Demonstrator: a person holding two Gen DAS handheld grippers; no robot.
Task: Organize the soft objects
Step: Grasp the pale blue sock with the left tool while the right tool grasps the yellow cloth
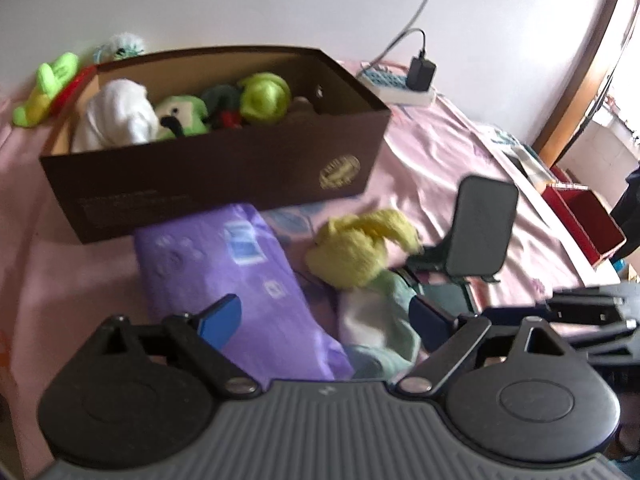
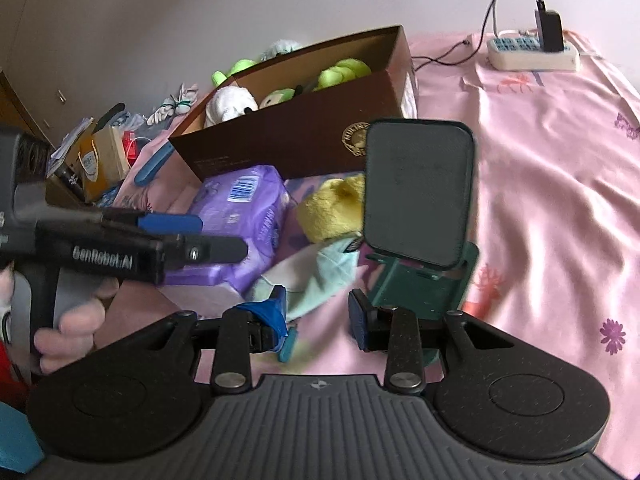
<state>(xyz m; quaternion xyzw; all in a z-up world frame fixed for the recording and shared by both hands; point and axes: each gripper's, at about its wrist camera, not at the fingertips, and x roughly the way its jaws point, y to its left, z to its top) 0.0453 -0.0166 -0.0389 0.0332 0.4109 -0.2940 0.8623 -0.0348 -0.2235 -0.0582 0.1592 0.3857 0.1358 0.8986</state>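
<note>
Since the brown box at the far left of the bed already holds several plush toys, both claws, the left claw wide open and the right claw partly open, neither holding anything, aim at the yellow plush lying loose just beside the purple pack, probably next to go in.

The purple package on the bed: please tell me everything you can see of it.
The purple package is a soft plastic pack, glossy and wrinkled, with a white-and-blue barcode label and pale print. It looks sealed and lies flat on the pink sheet, one end reaching the front wall of the brown box. A yellow plush and a pale cloth lie beside it.
</note>
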